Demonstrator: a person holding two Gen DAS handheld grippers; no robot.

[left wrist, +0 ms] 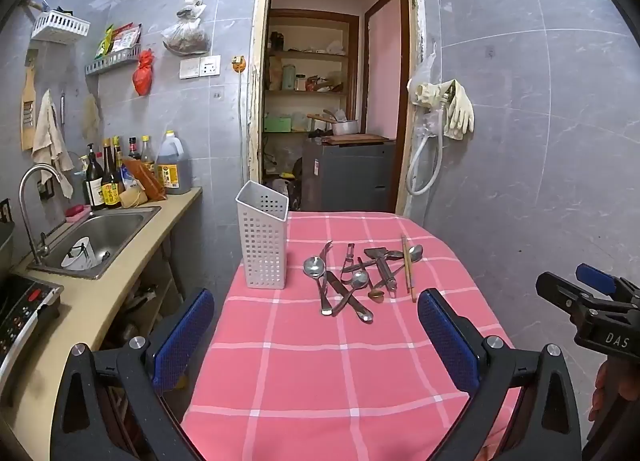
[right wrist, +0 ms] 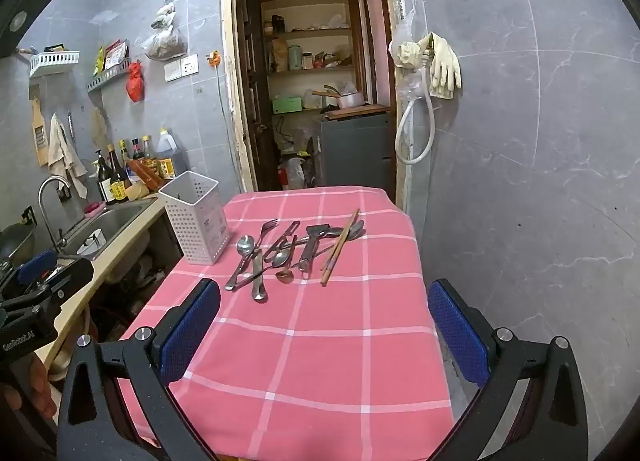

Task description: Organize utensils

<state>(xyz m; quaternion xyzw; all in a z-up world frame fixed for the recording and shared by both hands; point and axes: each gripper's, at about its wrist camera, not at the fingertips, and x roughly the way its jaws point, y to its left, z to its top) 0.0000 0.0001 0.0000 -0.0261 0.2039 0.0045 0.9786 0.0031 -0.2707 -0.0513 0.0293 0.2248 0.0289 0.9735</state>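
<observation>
pink checked cloth [left wrist: 320, 373] covers the table [right wrist: 304, 361] in a grey-tiled kitchen, where a heap of utensils [left wrist: 360, 277] lies loose at the far middle of the top. just left of the heap, at the table's far left corner, a white holder [left wrist: 262, 237] with a perforated wall stands upright, apart from the metal. in the heap: spoons, a knife [left wrist: 352, 299], a fork [right wrist: 267, 229] and a peeler [left wrist: 382, 267], crossed over one another; a pair of chopsticks [left wrist: 408, 269] lies along the heap's right edge, resting over a spoon [left wrist: 416, 252] at the far end.

left gripper [left wrist: 316, 341] hangs over the near end of the table, its blue-padded fingers [left wrist: 184, 341] spread wide with nothing between them. right gripper [right wrist: 324, 335] hangs likewise over the near edge, fingers [right wrist: 458, 337] wide apart and bare; a hand [left wrist: 612, 385] holds its grip at the right of the left wrist view. both stand well short of the utensils.

to the left, a steel sink [left wrist: 104, 237] is set in the beige worktop, with bottles [left wrist: 106, 181] behind it. an open doorway [left wrist: 332, 101] beyond the table shows shelves, and gloves [left wrist: 456, 109] hang on the right wall.
</observation>
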